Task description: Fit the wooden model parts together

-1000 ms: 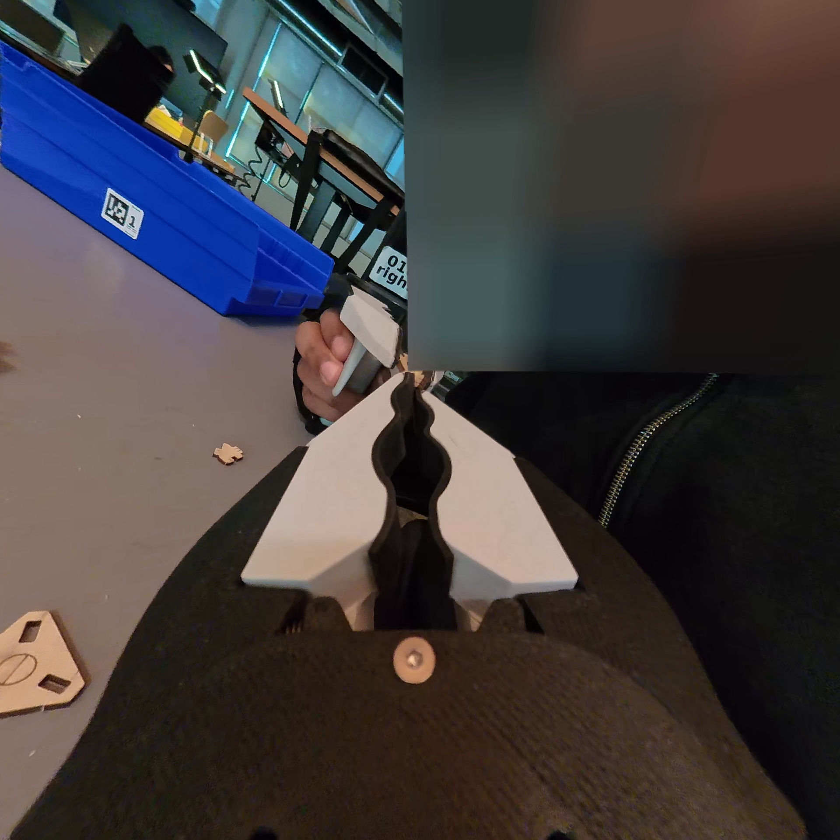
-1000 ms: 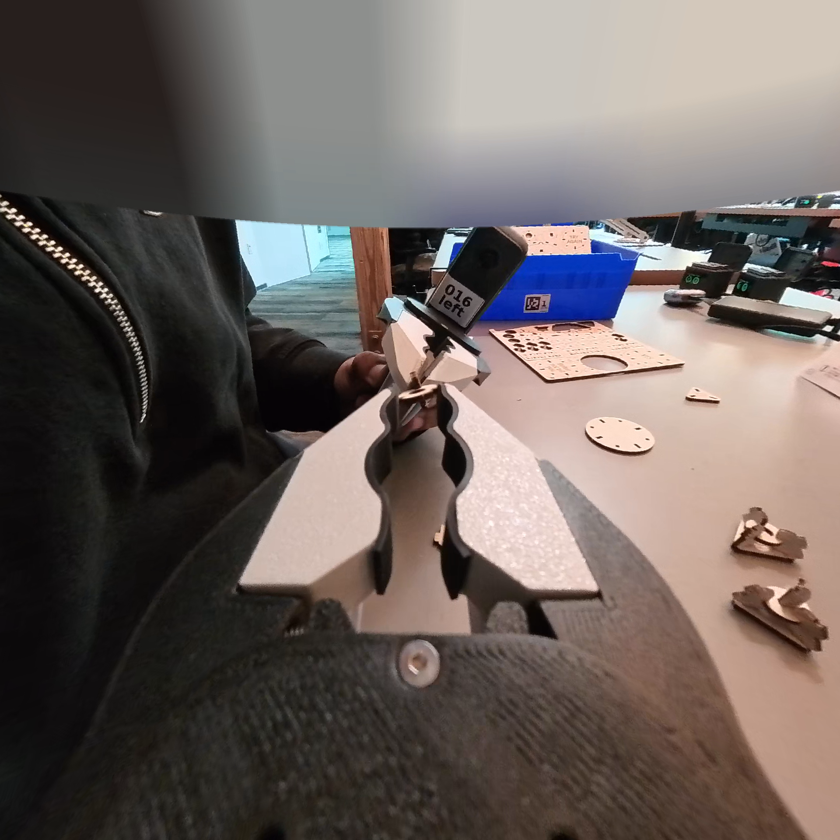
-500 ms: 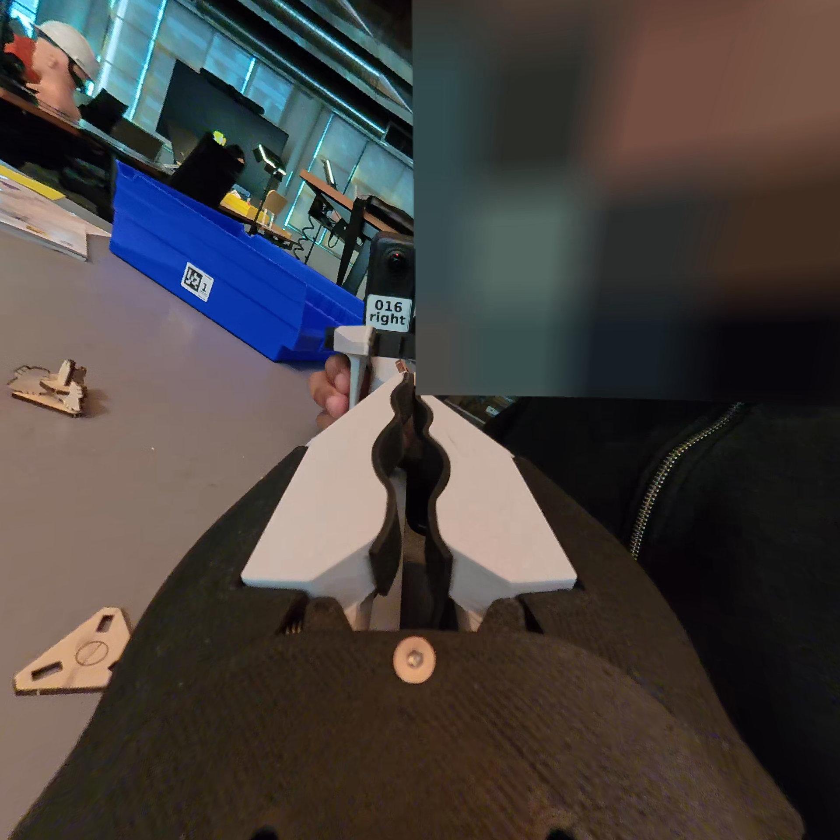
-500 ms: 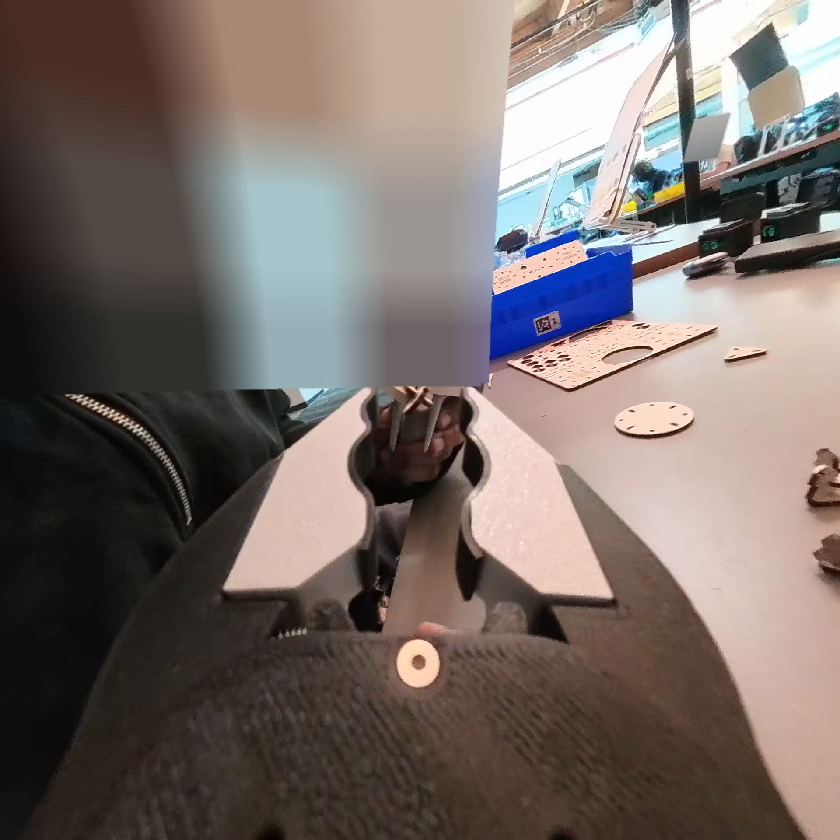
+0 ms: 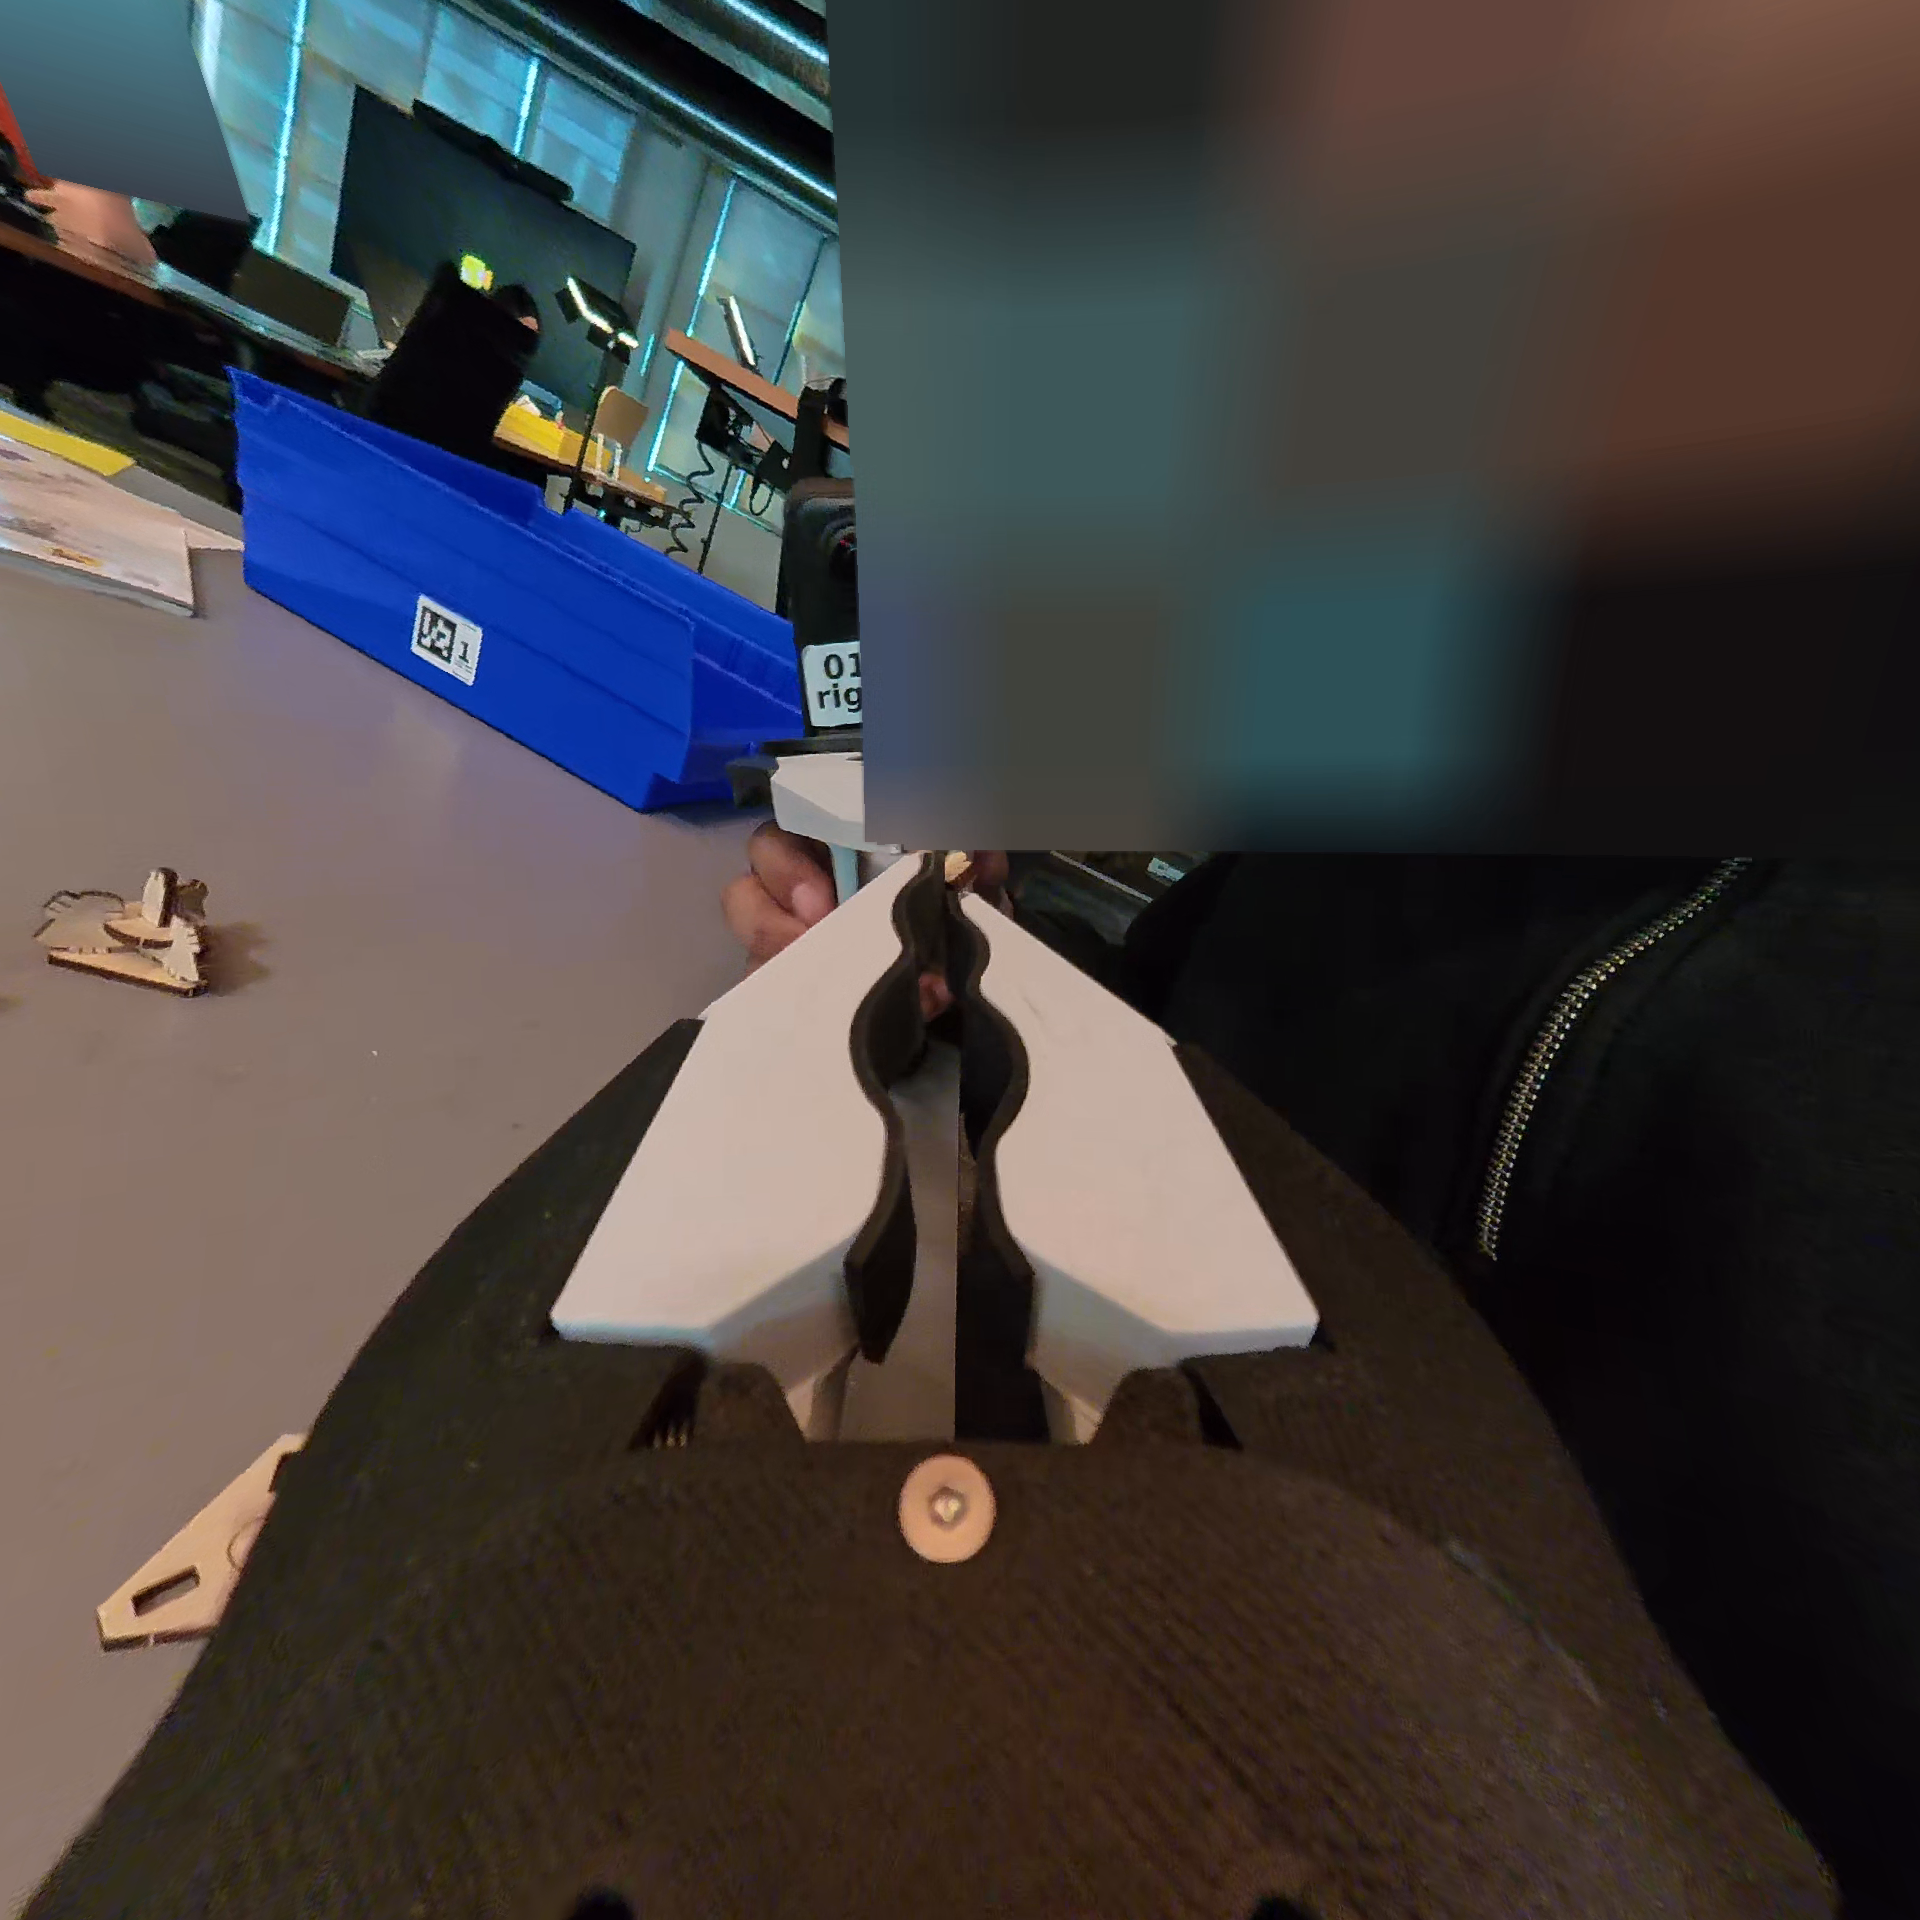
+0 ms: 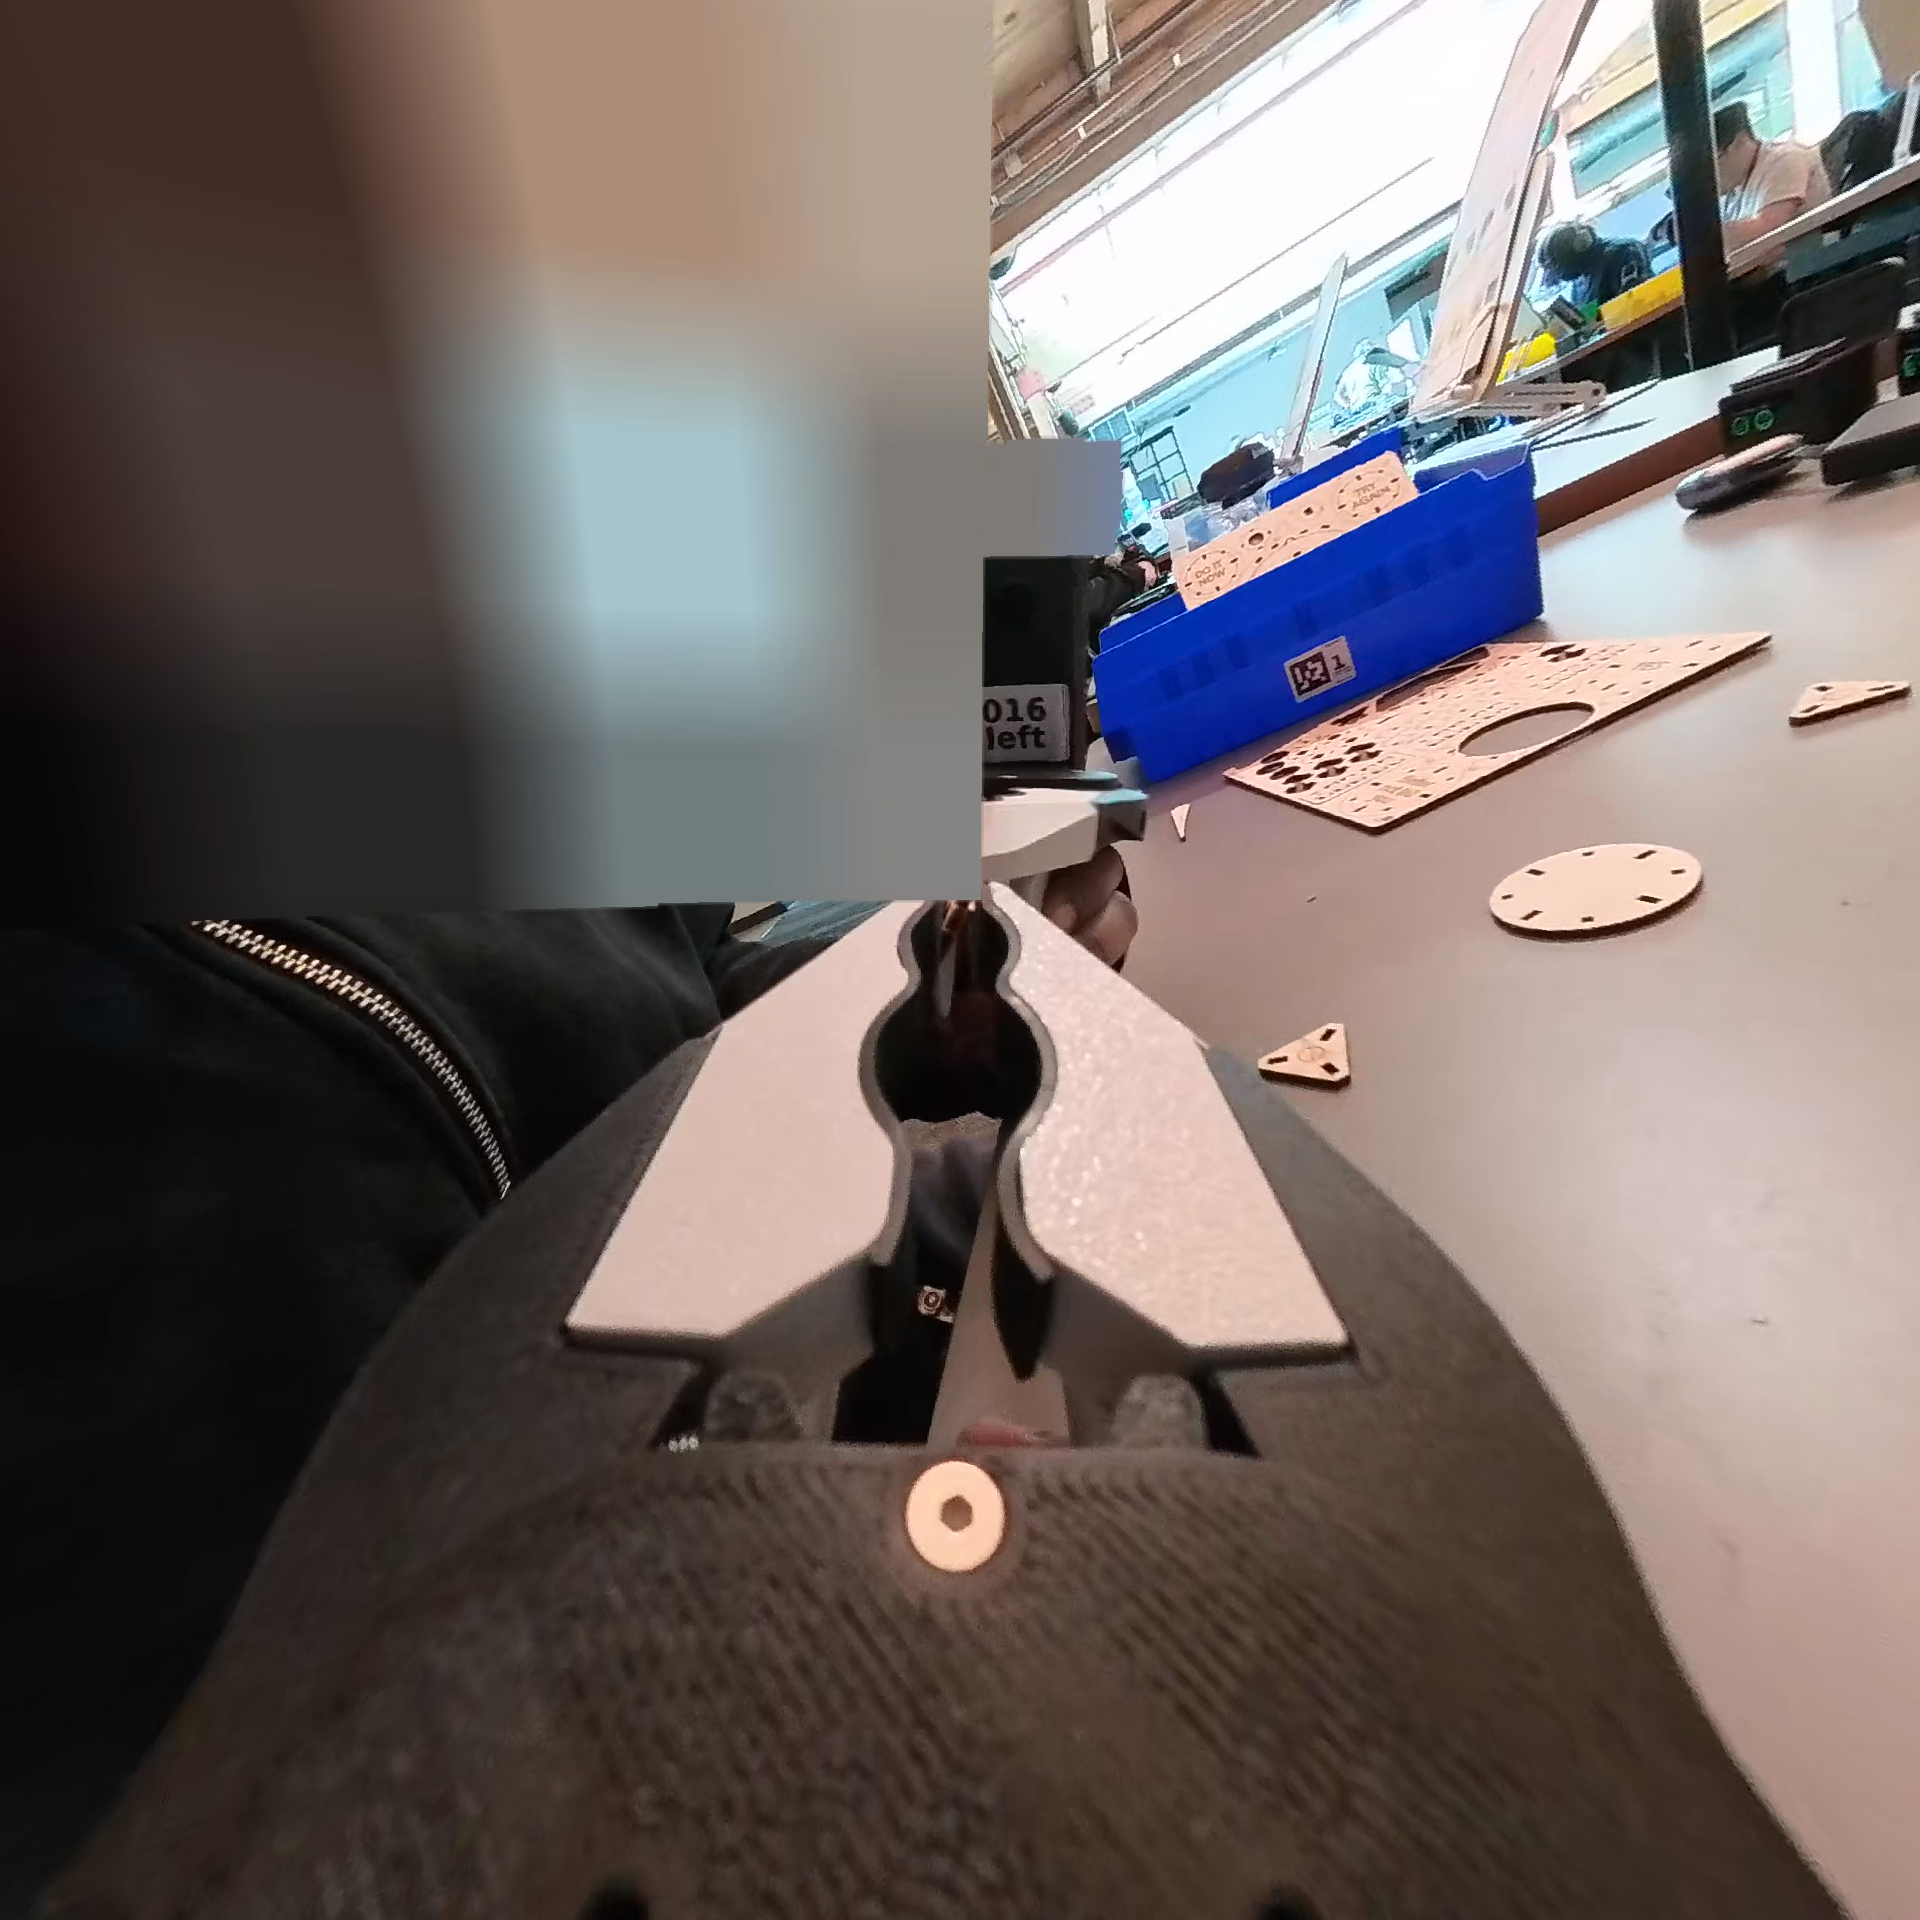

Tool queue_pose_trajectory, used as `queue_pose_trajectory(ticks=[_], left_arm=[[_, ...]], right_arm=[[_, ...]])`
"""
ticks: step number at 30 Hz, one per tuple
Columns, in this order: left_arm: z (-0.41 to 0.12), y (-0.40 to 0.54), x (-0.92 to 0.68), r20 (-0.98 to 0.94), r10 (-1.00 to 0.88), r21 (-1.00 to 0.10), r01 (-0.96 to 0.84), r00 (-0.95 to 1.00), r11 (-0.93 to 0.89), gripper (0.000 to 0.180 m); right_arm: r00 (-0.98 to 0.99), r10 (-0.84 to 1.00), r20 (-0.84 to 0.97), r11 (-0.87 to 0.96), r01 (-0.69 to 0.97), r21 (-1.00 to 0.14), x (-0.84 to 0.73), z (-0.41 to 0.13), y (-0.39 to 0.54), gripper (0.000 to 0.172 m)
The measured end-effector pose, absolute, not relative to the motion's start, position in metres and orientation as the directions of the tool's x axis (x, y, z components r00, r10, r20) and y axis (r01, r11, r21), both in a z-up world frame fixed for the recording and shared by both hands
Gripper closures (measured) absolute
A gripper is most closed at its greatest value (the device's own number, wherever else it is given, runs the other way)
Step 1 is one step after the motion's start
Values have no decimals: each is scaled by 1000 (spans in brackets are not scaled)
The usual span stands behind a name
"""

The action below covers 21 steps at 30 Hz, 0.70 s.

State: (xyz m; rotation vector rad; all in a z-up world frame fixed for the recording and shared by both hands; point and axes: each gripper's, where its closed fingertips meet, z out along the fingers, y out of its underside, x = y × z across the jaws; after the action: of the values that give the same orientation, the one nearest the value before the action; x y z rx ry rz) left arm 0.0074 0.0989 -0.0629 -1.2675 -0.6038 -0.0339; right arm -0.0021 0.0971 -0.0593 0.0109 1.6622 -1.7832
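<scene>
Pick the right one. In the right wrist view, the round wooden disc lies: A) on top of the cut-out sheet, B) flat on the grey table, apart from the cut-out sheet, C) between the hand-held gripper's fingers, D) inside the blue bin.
B: the disc lies flat on the bare table, nearer than the sheet and bin, touching neither.

Desk (image 6: 1558,1195): smooth, matt grey. Bin (image 6: 1351,623): glossy blue plastic. Sheet (image 6: 1507,727) and disc (image 6: 1595,890): pale cut wood, matt. Gripper body (image 5: 935,1662): rough black, layered plastic.
</scene>
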Motion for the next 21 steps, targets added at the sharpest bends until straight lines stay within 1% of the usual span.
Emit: queue_pose_trajectory(ticks=[3,5,8,10,12,14,16,17,18,19,21], left_arm=[[-64,96,5,503,271,-846,405,821,347,180],[-63,95,4,548,249,-815,443,799,373,178],[-61,90,-1,624,213,-748,495,752,442,174],[-63,87,-4,681,180,-690,541,710,481,175],[-64,86,-4,714,136,-646,571,687,507,175],[-67,84,-3,722,128,-634,577,680,514,175],[-71,84,-3,727,136,-633,581,673,512,175],[-72,83,-5,736,139,-624,583,663,520,164],[-74,80,-9,754,153,-607,587,639,536,146],[-75,79,-10,762,156,-598,590,629,543,144],[-76,79,-10,767,145,-591,601,625,538,144]], right_arm=[[-796,-454,-401,36,434,-900,-1,-59,98,168],[-864,-404,-300,-11,333,-943,-3,-58,98,169],[-962,-269,-51,-77,74,-994,-6,-61,95,167],[-978,-167,125,-92,-111,-990,-7,-65,93,167],[-966,-112,234,-100,-223,-970,-6,-66,93,166],[-963,-113,244,-97,-234,-967,-6,-67,92,166],[-969,-137,207,-97,-195,-976,-5,-67,92,167],[-971,-146,192,-104,-178,-979,-5,-65,93,169],[-972,-147,186,-117,-169,-979,-5,-63,95,171],[-973,-140,185,-129,-167,-977,-6,-61,96,171],[-973,-138,184,-122,-168,-978,-7,-63,95,171]])
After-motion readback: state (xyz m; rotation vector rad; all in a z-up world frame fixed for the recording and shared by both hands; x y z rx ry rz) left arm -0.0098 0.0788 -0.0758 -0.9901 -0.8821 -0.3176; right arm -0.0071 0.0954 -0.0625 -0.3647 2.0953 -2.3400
